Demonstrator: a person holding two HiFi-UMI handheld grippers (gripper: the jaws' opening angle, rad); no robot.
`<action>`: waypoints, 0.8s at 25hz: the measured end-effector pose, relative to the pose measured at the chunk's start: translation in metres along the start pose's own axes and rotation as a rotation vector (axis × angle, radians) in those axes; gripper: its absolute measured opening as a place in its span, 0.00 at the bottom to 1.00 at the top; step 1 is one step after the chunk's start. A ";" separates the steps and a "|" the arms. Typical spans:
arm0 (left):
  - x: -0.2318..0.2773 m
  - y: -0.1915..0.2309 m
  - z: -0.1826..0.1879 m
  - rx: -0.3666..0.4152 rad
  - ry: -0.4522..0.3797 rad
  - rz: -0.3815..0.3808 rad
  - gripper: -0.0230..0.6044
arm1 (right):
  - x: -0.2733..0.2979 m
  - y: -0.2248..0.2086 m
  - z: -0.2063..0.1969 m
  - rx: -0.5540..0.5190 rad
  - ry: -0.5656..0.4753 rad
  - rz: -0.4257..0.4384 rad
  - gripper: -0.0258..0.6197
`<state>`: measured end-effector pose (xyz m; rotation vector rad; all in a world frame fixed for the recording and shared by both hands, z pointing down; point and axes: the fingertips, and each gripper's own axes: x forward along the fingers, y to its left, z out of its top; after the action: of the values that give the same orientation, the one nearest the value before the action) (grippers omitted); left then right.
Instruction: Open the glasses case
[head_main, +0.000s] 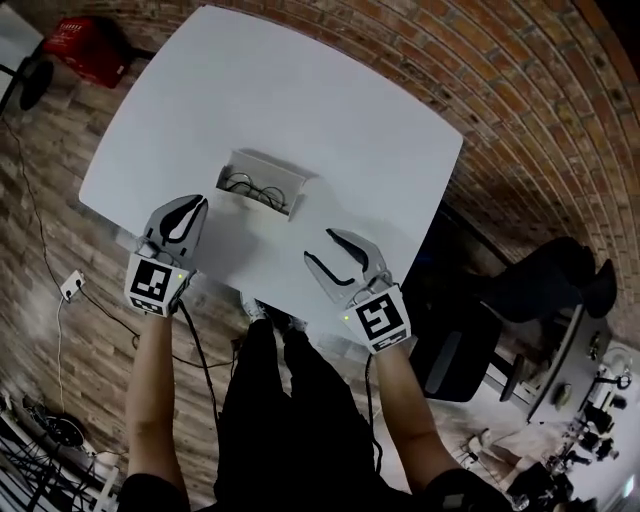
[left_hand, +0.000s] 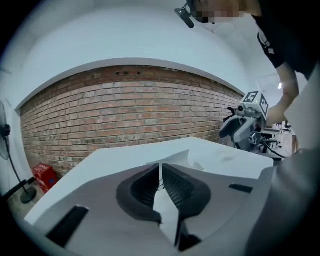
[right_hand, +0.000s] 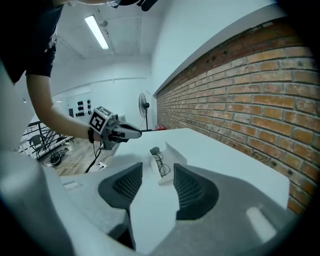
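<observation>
Left gripper (left_hand: 160, 169): dark ribbed pads drawn almost together, only a sliver of gap, nothing in it. Right gripper (right_hand: 157, 170): jaws at a moderate width, nothing between the pads. Both are held over the near edge of the white rounded table (head_main: 300, 90), the left one by the table's left corner. Task's thing: white rectangular glasses case (head_main: 260, 163), lid already up, lies on the table just ahead of the grippers and between them (thin wire-framed spectacles (head_main: 250, 187) inside). Red brick wall (right_hand: 240, 90) beyond.
</observation>
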<state>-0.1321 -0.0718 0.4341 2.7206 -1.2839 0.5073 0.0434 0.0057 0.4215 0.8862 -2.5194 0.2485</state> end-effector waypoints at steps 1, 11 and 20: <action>-0.006 -0.002 0.004 -0.007 -0.004 0.014 0.07 | -0.004 0.001 0.005 -0.024 -0.012 0.003 0.34; -0.097 -0.020 0.072 -0.111 -0.103 0.181 0.05 | -0.061 -0.006 0.055 0.053 -0.092 -0.060 0.05; -0.154 -0.023 0.154 -0.026 -0.209 0.269 0.05 | -0.114 -0.025 0.111 0.047 -0.231 -0.100 0.05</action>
<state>-0.1666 0.0223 0.2394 2.6493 -1.7086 0.2266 0.0981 0.0142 0.2702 1.1136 -2.6780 0.1826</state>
